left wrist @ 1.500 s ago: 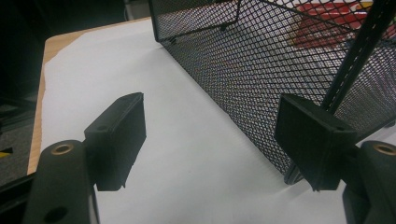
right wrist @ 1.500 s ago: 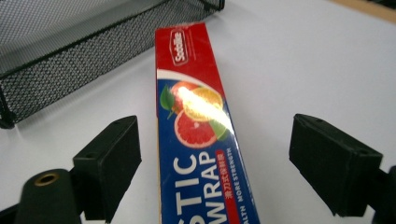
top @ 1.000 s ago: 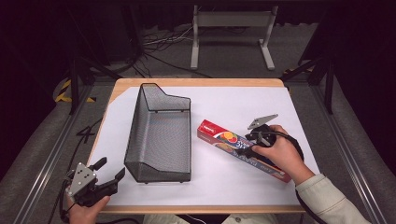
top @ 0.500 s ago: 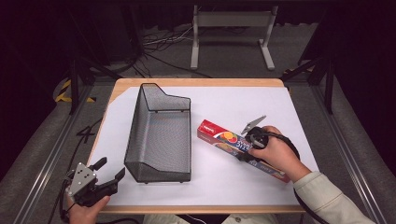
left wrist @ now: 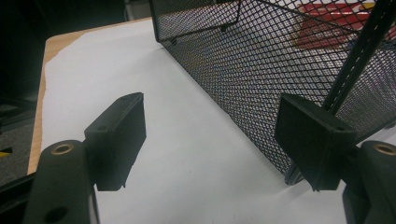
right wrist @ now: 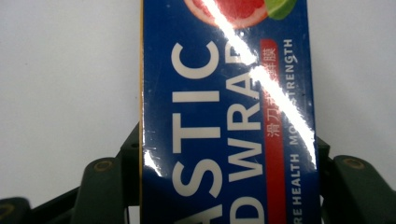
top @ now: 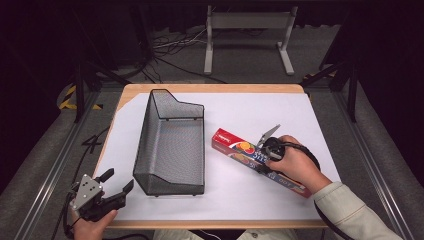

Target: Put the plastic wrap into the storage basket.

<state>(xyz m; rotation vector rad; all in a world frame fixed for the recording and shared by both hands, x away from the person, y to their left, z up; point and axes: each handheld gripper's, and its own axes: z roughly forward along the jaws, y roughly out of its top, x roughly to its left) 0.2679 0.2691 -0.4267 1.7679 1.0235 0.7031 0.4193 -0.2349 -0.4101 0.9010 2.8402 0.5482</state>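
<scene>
Bench: wooden bench (top: pixel 212 88) covered by a white sheet (top: pixel 250 112); dark floor and cables around it.
Basket: black mesh basket (top: pixel 172 145) on the sheet's left half, long axis running away from the person, far wall higher than the near one. In the left gripper view its mesh side (left wrist: pixel 261 70) fills the upper right.
Box: long plastic wrap box (top: pixel 235 147) lying flat on the sheet just right of the basket, apart from it, slanted from its red far-left end toward the near right. In the right gripper view the blue face (right wrist: pixel 224 116) reads "PLASTIC... WRAP" in part, with fruit pictured at the top and a glare streak across it.
Right tongs: right tongs (top: pixel 267 157) down over the middle of the box, the right hand (top: pixel 292 165) on top of them. The right gripper view has one jaw at each long side of the box, right against it; they look clenched on it, though the contact itself sits at the frame's edge.
Left tongs: left tongs (top: pixel 116 184) at the near-left corner of the bench, held by the left hand (top: pixel 87 225), jaws spread wide and released, holding nothing. In the left gripper view (left wrist: pixel 210 140) they point along the basket's left side, the right jaw near its near corner.
Sleeve: pale sleeve (top: pixel 350 210) at the bottom right.
</scene>
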